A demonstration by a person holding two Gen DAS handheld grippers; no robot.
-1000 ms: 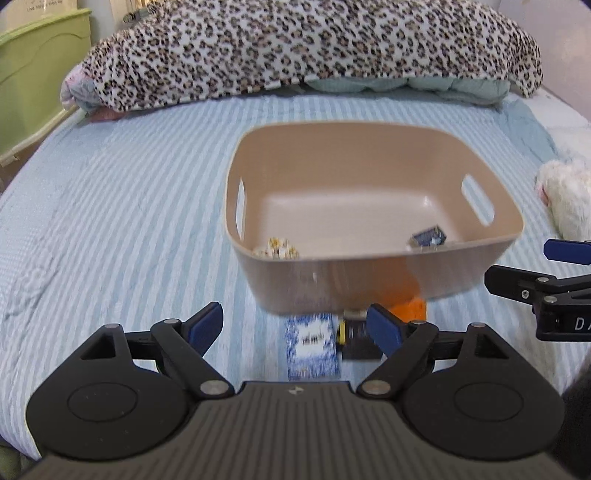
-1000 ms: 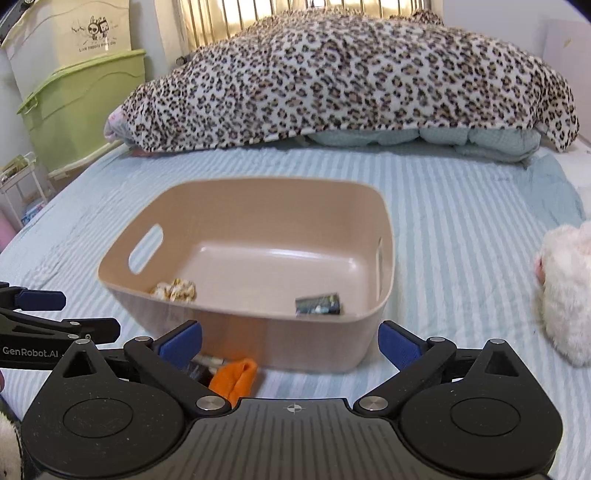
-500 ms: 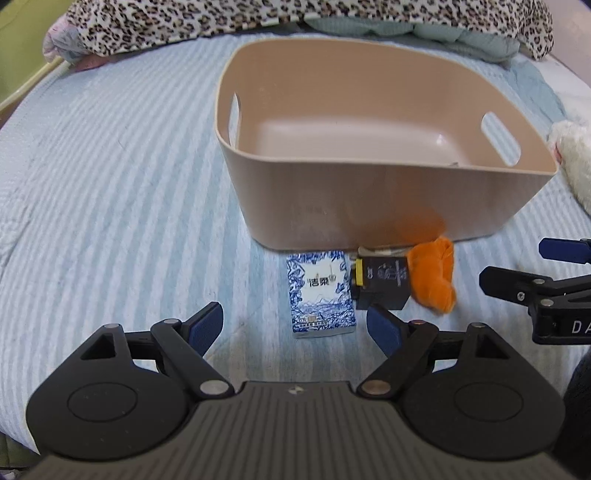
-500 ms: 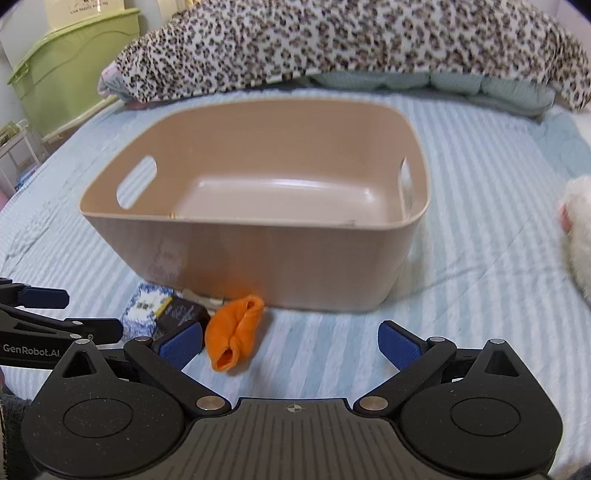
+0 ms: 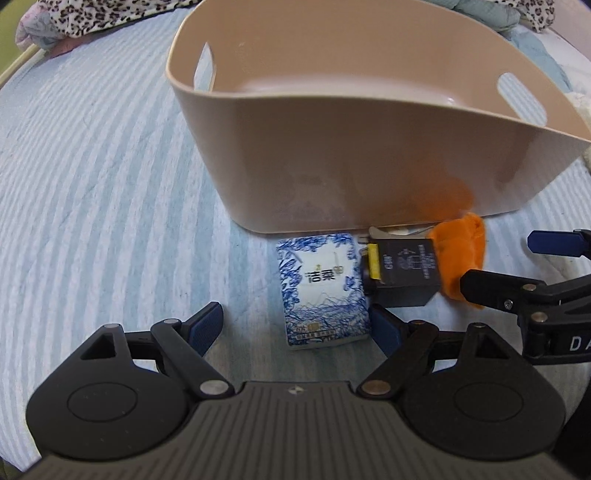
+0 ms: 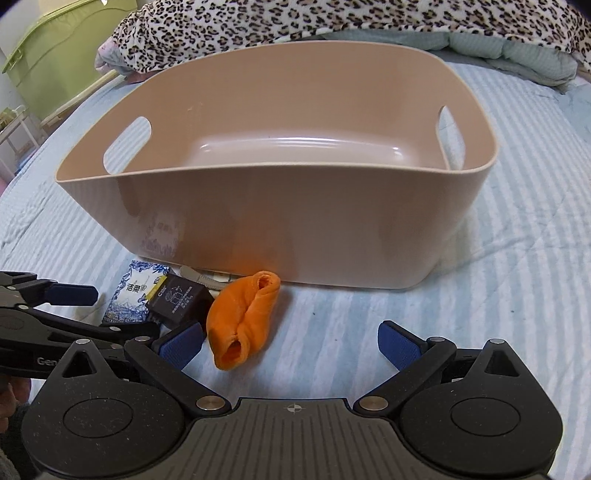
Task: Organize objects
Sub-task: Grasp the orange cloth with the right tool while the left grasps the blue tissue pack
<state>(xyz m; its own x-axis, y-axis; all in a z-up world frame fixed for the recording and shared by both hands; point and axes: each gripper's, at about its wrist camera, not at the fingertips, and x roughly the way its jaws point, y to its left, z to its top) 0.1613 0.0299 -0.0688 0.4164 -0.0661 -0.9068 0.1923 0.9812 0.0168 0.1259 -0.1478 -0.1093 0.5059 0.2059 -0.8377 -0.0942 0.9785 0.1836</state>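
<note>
A tan plastic bin (image 5: 369,147) with handle slots stands on the striped bed; it also shows in the right wrist view (image 6: 280,206). In front of it lie a blue-and-white tissue pack (image 5: 323,290), a black box (image 5: 404,273) and a rolled orange cloth (image 5: 460,254). In the right wrist view the tissue pack (image 6: 133,295), black box (image 6: 179,301) and orange cloth (image 6: 245,317) lie at lower left. My left gripper (image 5: 297,326) is open, low over the tissue pack. My right gripper (image 6: 290,345) is open, just right of the orange cloth.
A leopard-print blanket (image 6: 332,22) is heaped at the head of the bed. A green storage box (image 6: 55,62) stands off the left side. A white utensil handle (image 6: 201,278) pokes out under the bin's front edge.
Both grippers have dropped and moved in toward the objects in front of the bin. The bin's inside contents are now hidden behind its near wall. Both stay open.
</note>
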